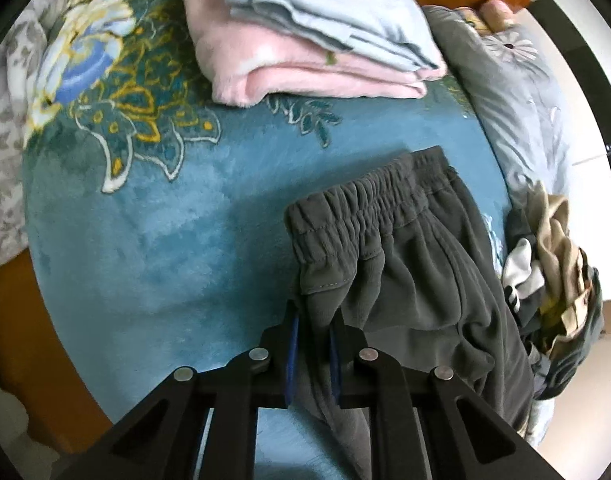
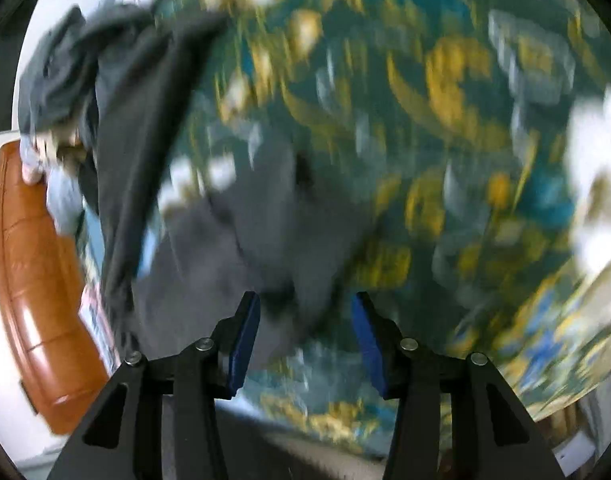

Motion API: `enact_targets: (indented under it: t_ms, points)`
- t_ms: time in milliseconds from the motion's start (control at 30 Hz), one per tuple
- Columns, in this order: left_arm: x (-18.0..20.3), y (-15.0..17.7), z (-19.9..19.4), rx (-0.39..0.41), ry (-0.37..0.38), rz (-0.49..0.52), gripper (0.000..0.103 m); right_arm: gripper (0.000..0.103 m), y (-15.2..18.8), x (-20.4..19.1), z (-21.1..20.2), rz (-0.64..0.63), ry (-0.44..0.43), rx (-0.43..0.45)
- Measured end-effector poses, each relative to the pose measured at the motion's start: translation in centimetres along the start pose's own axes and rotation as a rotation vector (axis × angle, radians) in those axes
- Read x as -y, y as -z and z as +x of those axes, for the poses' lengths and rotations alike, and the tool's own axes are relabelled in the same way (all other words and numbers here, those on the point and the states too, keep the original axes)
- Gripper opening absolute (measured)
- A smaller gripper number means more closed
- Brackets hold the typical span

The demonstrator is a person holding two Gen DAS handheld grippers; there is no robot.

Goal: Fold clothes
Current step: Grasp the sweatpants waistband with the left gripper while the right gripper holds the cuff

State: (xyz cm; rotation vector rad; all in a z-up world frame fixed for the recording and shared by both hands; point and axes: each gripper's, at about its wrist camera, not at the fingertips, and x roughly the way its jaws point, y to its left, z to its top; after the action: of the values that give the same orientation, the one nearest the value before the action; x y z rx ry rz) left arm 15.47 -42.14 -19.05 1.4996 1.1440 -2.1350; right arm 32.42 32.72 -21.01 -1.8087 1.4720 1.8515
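Only left cam gives us the folded stack (image 1: 305, 40) at 12. Left gripper (image 1: 313, 320) angled down, clamped on grey shorts (image 1: 405, 280). Right gripper (image 2: 305, 312) pads apart, empty, view blurred.

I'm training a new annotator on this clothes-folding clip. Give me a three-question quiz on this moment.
1. True or false: the left gripper is shut on the dark grey trousers.
2. What lies on top of the folded pink garment? A) light blue garment B) white towel C) nothing
3. Fill in: the right gripper is ____.

Key: 1 true; 2 A; 3 open, its pads clamping nothing.
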Motion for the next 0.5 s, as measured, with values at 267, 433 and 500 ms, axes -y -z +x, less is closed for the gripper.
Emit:
enact_targets:
  t_ms: [267,433,500]
  points:
    - [0.0,0.1,-1.7,0.036,0.027,-0.033,0.01,0.034,0.5,-0.8,3.6,0.027,-0.088,0.001]
    - [1.4,-0.2,-3.5,0.083,0.056,-0.024,0.007,0.007,-0.7,-4.0,1.2,0.015,-0.1,0.07]
    - [2.1,-0.5,-4.8,0.098,0.084,-0.018,0.007,0.007,-1.5,-6.7,-2.1,-0.049,-0.159,0.148]
